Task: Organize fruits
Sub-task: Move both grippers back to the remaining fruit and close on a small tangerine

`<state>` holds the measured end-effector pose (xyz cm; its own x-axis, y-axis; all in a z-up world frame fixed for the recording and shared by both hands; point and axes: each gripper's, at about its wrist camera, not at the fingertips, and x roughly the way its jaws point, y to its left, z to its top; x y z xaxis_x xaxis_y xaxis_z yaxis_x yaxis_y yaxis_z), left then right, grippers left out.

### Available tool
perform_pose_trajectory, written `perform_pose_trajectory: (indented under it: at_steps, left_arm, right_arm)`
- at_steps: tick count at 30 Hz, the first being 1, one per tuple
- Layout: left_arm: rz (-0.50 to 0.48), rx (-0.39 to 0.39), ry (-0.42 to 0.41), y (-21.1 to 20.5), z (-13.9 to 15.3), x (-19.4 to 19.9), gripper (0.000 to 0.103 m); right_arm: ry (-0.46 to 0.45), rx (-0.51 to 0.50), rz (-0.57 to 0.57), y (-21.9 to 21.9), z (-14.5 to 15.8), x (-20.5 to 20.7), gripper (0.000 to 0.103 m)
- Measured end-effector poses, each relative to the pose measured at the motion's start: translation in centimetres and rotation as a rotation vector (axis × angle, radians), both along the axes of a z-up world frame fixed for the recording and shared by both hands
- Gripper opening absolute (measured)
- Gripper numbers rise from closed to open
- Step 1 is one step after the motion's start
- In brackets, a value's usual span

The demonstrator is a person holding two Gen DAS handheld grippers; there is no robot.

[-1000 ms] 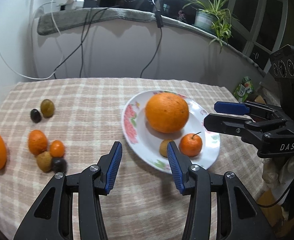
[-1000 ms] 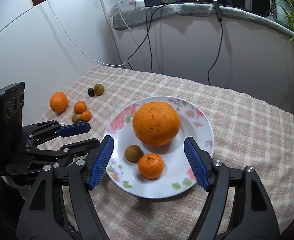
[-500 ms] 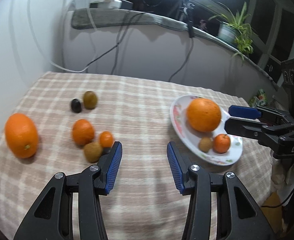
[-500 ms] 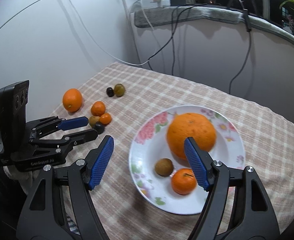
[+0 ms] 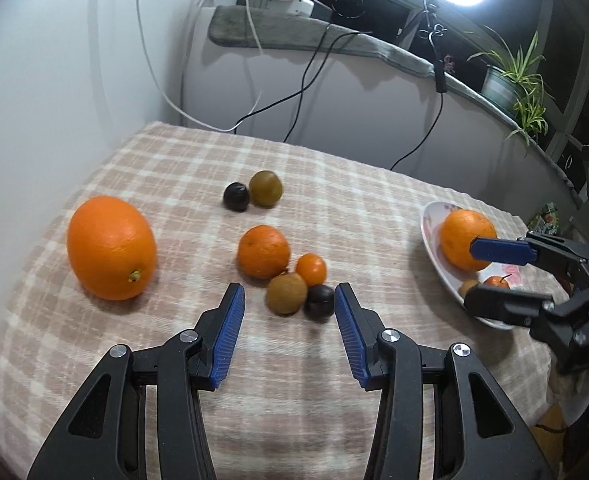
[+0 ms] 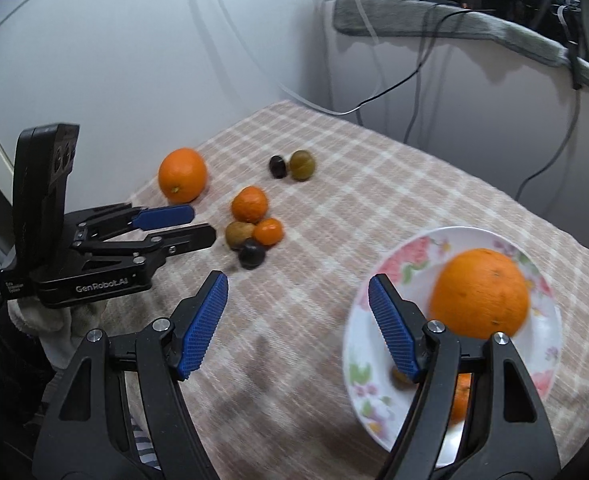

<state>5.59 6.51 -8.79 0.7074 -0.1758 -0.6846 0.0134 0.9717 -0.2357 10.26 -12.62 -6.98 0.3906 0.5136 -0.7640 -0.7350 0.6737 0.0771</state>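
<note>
Blue-padded left gripper [image 5: 288,308] open near kiwi [image 5: 286,293] and dark plum [image 5: 319,298], right gripper [image 6: 297,322] open, its finger hiding plate's [image 6: 378,276] small fruits, blurred.

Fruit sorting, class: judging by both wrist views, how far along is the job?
Done: a big orange, a small mandarin and a brownish fruit lie on the white floral plate. In hand: nothing; the open left claw faces a brown kiwi-like fruit and dark plum. The right claw is open too. Left: seven fruits on the checked tablecloth.
</note>
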Motion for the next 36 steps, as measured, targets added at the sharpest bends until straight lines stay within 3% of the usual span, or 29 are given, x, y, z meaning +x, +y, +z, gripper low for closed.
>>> perform_pose_trajectory:
  at_steps: [4,6,7,19,36]
  left_arm:
    - [0.001,-0.026,0.014,0.8,-0.5,0.2,0.040]
    - [-0.004,-0.033,0.021,1.0,-0.8,0.4,0.036]
    - [-0.006,-0.034,0.023,1.1,-0.8,0.6,0.035]
    - [0.012,-0.069,0.032,2.5,-0.7,2.9,0.035]
    - [-0.014,-0.120,0.085,3.0,-2.0,5.6,0.035]
  right_arm:
    - [0.014,-0.007,0.032,1.6,-0.7,-0.3,0.072]
    - [0.028,-0.020,0.051,2.5,-1.2,-0.3,0.055]
    - [0.033,-0.029,0.058,2.9,-1.5,-0.3,0.052]
    - [0.155,0.010,-0.002,5.4,-2.9,3.1,0.045]
    - [0.251,-0.002,-0.042,7.5,-5.3,6.4,0.033]
